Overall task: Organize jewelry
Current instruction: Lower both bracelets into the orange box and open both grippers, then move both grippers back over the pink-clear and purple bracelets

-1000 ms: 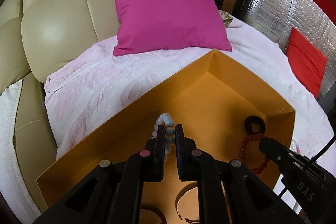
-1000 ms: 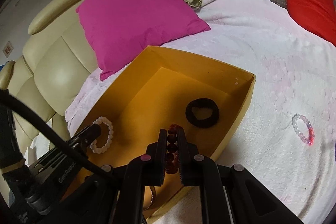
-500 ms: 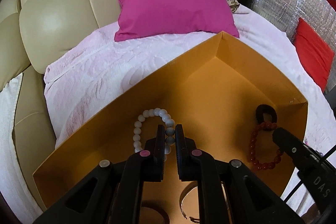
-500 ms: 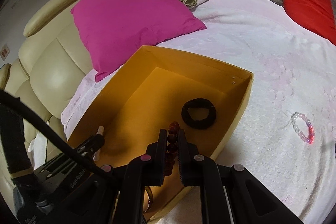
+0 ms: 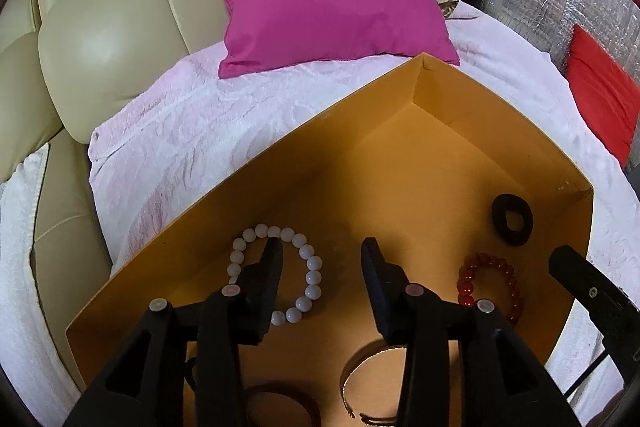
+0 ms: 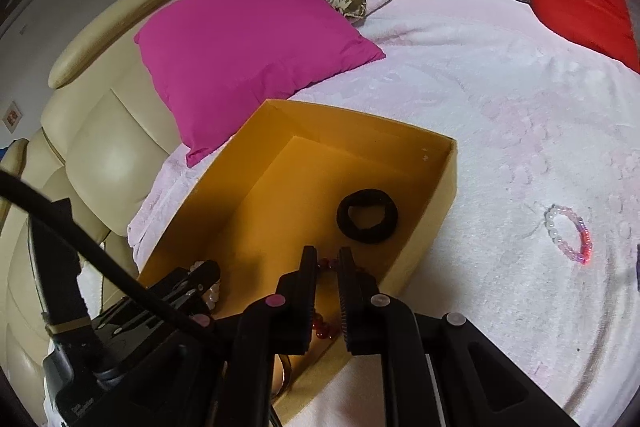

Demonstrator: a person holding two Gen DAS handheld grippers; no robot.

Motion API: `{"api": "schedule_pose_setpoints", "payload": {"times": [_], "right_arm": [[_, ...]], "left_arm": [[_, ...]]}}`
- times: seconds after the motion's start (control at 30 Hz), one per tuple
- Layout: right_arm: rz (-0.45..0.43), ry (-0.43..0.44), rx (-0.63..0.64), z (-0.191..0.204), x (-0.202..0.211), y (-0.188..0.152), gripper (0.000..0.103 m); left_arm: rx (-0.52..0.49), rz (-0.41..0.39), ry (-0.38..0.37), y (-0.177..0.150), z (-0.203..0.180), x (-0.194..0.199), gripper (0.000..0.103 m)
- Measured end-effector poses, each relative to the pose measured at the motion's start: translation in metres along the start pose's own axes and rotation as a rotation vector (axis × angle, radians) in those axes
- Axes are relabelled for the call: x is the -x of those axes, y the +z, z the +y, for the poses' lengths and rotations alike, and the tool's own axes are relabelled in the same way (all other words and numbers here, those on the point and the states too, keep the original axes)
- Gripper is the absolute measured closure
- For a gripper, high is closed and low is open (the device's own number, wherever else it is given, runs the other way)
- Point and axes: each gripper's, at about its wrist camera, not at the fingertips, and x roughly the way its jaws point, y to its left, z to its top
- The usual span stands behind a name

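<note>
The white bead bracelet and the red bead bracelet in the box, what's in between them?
Only one black finger of the left hand-held gripper and bare box floor, shown in the left wrist view.

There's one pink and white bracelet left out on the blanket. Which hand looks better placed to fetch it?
The right. The pink-and-white bracelet lies on the blanket right of the yellow box, on the right tongs' side; they're opening off the red bracelet.

Black plastic tongs point(image 5: 322, 247), 2 ribbed fingers point(image 6: 306, 279), round pale pivot pins, black cable point(image 6: 100, 259)
</note>
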Motion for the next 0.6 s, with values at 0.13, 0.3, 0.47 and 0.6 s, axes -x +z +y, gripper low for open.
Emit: {"api": "schedule_pose_setpoints", "payload": {"times": [0.13, 0.3, 0.47, 0.6], "right_arm": [[-0.012, 0.02, -0.009, -0.007, 0.011, -0.003, 0.087], [-0.036, 0.01, 0.008, -0.014, 0.03, -0.008, 0.084], [-0.05, -0.021, 0.021, -0.032, 0.049, -0.015, 0.084], [-0.049, -0.054, 0.008, -0.054, 0.064, -0.022, 0.084]], "left_arm": [[-0.011, -0.028, 0.008, 0.002, -0.004, 0.006, 0.053], [-0.02, -0.083, 0.006, 0.004, -0.01, 0.018, 0.051], [-0.04, -0.167, -0.011, 0.005, -0.023, 0.034, 0.046], [-0.069, -0.229, -0.029, 0.003, -0.038, 0.047, 0.043]]}}
